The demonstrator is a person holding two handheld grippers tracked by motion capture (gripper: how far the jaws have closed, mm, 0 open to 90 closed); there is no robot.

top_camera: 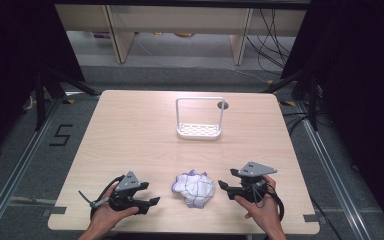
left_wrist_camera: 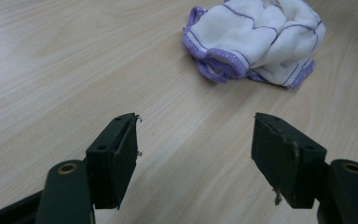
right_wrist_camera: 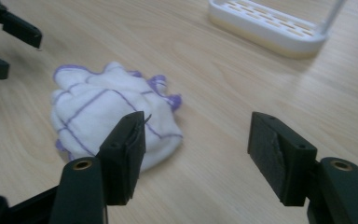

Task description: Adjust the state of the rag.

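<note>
Crumpled white cloth with purple edging (top_camera: 193,188) sits between my two open, empty tools (top_camera: 151,200) (top_camera: 223,185) on the desk (top_camera: 130,130); pinching one loose fold may just drag it.

left gripper (top_camera: 152,192): jaws apart, empty | right gripper (top_camera: 223,178): jaws apart, empty

Light wood table (top_camera: 130,125); grey floor (top_camera: 25,160); pale cabinets (top_camera: 180,22) behind.
</note>
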